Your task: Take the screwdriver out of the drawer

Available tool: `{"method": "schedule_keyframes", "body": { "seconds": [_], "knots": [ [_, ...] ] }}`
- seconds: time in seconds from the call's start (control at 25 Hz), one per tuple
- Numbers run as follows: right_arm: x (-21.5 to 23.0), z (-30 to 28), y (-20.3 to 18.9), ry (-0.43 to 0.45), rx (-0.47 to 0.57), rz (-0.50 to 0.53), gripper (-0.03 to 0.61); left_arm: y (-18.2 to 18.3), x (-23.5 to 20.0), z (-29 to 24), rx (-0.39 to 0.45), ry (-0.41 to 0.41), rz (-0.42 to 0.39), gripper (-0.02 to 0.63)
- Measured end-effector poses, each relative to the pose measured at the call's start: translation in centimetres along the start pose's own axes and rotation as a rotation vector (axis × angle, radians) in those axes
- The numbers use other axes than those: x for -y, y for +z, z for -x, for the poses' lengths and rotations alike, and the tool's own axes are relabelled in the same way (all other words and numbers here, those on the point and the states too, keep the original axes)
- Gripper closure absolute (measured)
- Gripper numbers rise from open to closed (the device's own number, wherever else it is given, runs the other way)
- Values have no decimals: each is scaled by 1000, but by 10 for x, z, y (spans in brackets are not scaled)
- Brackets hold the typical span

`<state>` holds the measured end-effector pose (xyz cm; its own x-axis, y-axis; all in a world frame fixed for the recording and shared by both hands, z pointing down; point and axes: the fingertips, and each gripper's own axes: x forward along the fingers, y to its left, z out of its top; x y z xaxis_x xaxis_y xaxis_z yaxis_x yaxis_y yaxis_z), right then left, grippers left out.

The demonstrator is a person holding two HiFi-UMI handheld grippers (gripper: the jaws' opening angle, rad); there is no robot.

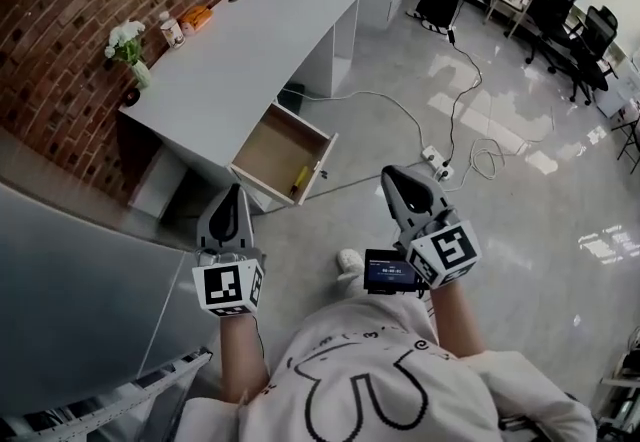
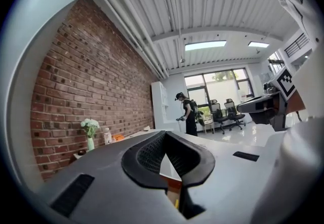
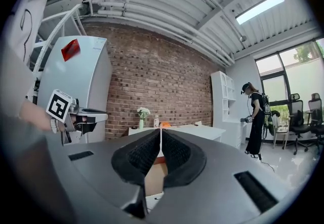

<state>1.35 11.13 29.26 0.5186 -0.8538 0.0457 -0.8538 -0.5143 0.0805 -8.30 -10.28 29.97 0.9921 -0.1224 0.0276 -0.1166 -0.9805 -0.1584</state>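
Brick-backed desk (image 1: 260, 30), its drawer (image 1: 272, 142) open, screwdriver (image 1: 300, 177) inside. Short of the drawer, left gripper (image 1: 234, 192) and right gripper (image 1: 395, 175) point forward, both pinched closed, empty.

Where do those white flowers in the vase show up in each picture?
Head view: white flowers upper left, on the left corner of the desk.
Left gripper view: white flowers lower left, against the brick wall.
Right gripper view: white flowers near centre, above-left of the right claw.
Shared landmark: the brick wall behind them.
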Motion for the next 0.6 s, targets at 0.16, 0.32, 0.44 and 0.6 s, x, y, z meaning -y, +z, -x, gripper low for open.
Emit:
{"method": "schedule_keyframes", "body": {
  "seconds": [0.16, 0.32, 0.44, 0.6],
  "knots": [
    [44, -40, -3, 68, -14, 9, 554, 1, -5, -45, -17, 68, 23, 609],
    [83, -79, -11, 136, -21, -6, 555, -4, -6, -80, -31, 143, 32, 609],
    [99, -109, -14, 209, -27, 7, 555, -7, -8, -98, -38, 203, 46, 609],
    [105, -141, -17, 292, -34, 15, 554, -17, -8, -106, -74, 260, 48, 609]
  ]
}}
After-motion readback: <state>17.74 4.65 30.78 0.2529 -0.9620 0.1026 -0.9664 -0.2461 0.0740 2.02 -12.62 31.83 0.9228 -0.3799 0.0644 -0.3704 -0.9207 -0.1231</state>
